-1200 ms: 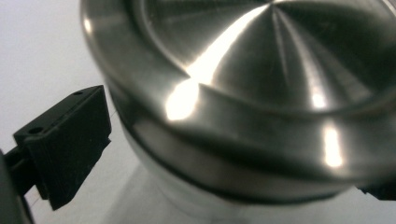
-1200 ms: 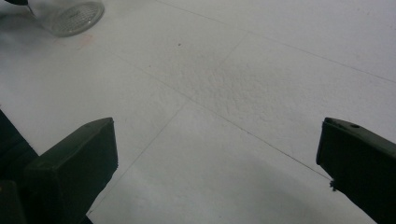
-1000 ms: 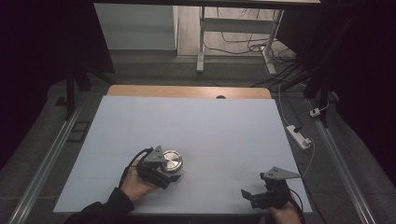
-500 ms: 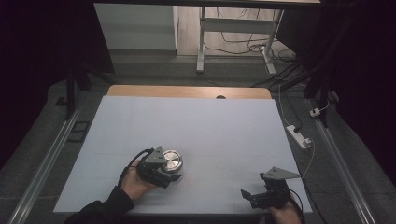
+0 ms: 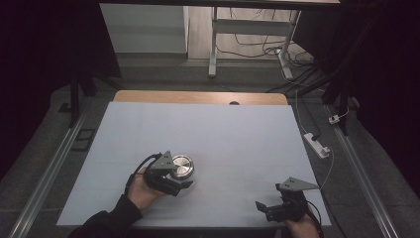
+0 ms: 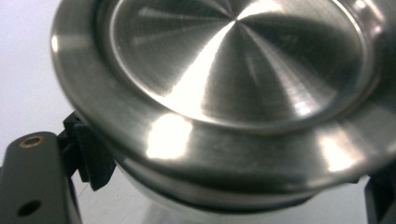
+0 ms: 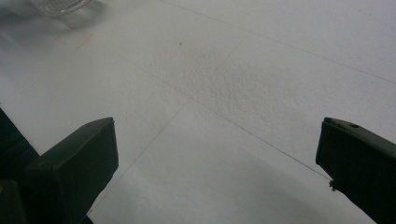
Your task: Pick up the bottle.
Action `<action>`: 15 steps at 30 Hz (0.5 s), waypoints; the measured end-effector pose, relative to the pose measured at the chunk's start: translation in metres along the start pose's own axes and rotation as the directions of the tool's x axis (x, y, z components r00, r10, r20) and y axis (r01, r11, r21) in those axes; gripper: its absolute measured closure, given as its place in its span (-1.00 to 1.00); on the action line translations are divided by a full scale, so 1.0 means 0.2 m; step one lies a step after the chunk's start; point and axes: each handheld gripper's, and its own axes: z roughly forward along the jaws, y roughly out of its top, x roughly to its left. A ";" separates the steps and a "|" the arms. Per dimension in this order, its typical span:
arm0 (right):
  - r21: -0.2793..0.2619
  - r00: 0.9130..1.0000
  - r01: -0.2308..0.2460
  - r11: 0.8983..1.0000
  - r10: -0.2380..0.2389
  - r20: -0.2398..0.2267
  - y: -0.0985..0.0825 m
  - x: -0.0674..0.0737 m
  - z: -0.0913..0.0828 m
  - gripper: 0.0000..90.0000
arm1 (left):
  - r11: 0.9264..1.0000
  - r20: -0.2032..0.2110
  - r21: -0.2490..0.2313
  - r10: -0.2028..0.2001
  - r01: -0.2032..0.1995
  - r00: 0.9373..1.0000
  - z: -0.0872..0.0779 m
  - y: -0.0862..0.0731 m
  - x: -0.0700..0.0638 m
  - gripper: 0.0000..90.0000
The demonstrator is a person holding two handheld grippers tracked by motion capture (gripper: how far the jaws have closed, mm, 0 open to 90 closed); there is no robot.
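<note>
A round jar with a brushed-metal lid sits at the near left of the pale table. My left gripper comes at it from the near side, held in a hand. In the left gripper view the lid looms very close. The black pads press on the jar's side just under the lid's rim, so my left gripper is shut on the jar. My right gripper rests low at the near right edge, its jaws wide apart. Bare table surface lies between them in the right gripper view.
A glassy object shows at the top left corner of the right gripper view. A wooden strip runs along the table's far edge. A white power strip and cables lie on the floor to the right, and metal rails flank the table.
</note>
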 end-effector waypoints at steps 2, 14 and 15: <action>0.000 1.000 -0.001 1.000 0.001 0.001 0.00 0.00 0.00 -1.00 | 1.000 0.005 0.002 0.005 -0.005 1.000 0.00 0.01 0.00 -0.65; -0.001 1.000 -0.004 1.000 0.004 0.001 0.00 0.00 0.00 -1.00 | 1.000 0.021 -0.005 0.027 -0.027 0.999 0.00 0.10 0.00 -0.65; -0.001 1.000 -0.004 1.000 0.004 0.001 0.00 0.00 0.00 -1.00 | 1.000 0.023 -0.004 0.027 -0.027 0.999 0.00 0.11 0.01 -0.65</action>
